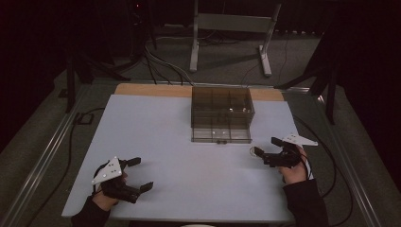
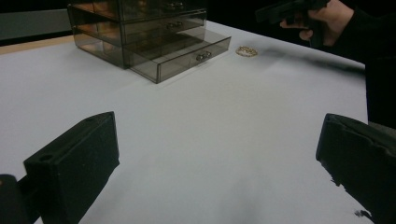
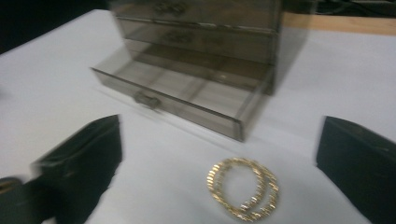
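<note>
Open tool (image 2: 219,158) – bracelet (image 2: 246,51) far off

Item count: one bench (image 1: 156,142); one smoked-transparent drawer cabinet (image 1: 221,106) holding three drawers stacked, of which one, the bottom drawer (image 3: 187,95), stands pulled out; each drawer carries one small metal handle. Two gold bangles (image 3: 243,188), overlapping, lie on the bench. Two grippers: left gripper (image 1: 138,174) and right gripper (image 1: 265,150), two jaws each.
</note>
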